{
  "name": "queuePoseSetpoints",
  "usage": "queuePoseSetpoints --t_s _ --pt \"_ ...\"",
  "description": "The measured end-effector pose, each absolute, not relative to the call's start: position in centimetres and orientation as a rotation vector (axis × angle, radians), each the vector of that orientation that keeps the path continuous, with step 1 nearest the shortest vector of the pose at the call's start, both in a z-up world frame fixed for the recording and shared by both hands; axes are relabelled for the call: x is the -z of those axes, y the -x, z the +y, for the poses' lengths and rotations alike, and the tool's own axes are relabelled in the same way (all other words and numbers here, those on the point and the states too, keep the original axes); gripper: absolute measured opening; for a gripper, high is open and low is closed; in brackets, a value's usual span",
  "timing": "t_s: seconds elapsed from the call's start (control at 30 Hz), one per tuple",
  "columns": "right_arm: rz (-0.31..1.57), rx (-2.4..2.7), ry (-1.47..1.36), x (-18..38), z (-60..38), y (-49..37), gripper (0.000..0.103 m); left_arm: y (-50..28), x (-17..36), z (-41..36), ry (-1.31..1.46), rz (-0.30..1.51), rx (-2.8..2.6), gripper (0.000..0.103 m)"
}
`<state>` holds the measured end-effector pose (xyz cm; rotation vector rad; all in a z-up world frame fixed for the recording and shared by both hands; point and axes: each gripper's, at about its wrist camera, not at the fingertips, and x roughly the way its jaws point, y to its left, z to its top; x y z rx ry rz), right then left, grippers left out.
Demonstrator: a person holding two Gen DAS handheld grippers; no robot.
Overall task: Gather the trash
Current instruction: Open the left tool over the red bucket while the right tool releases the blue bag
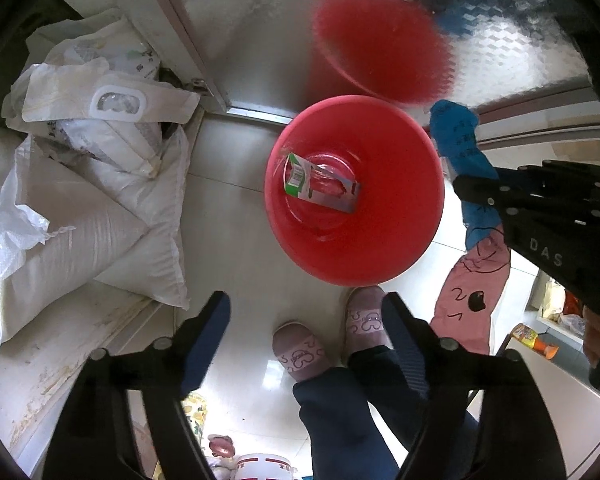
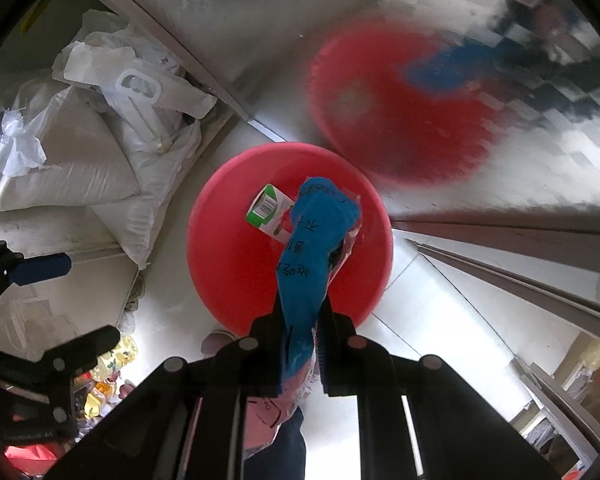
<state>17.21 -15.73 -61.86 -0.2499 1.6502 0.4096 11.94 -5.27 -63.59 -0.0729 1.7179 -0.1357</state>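
A red basin [image 1: 380,240] stands on the pale floor; it also shows in the right wrist view [image 2: 228,264]. A green and white carton [image 1: 300,176] lies inside it, seen too in the right wrist view [image 2: 268,208]. My right gripper [image 2: 302,344] is shut on a blue and pink plastic wrapper [image 2: 308,248] and holds it over the basin. The wrapper also shows in the left wrist view [image 1: 472,184], hanging from the right gripper beside the basin's right rim. My left gripper [image 1: 304,312] is open and empty above the floor, near the basin's front edge.
White woven sacks [image 1: 100,184] are piled at the left against a metal door frame. A shiny metal door [image 1: 260,40] behind the basin mirrors it. The person's slippered feet [image 1: 300,348] stand below the basin. Bottles and packets [image 1: 532,340] lie at the right.
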Motion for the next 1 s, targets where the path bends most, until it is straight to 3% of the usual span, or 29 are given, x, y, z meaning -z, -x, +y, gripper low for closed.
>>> queuePoseSetpoints --t_s 0.2,0.33,0.7,0.93,1.0 --pt "1.670 -0.413 0.251 62.5 -15.1 -17.5 0.022 -11.7 63.8 -5.1 0.060 1.708 0.138 0.083" --pt "1.660 -0.428 0.266 62.4 -14.8 -17.6 0.048 -11.6 64.0 -4.8 0.074 1.708 0.138 0.083" --pt "1.652 -0.431 0.252 61.6 -15.1 -17.1 0.060 -11.5 63.3 -4.5 0.080 1.687 0.134 0.083" --pt "1.644 -0.423 0.203 58.6 -15.6 -15.6 0.067 -10.4 59.3 -4.8 0.077 1.655 0.188 0.086" --pt "1.634 -0.424 0.193 57.2 -15.7 -15.0 0.075 -9.8 57.4 -4.9 0.038 1.630 0.171 0.086"
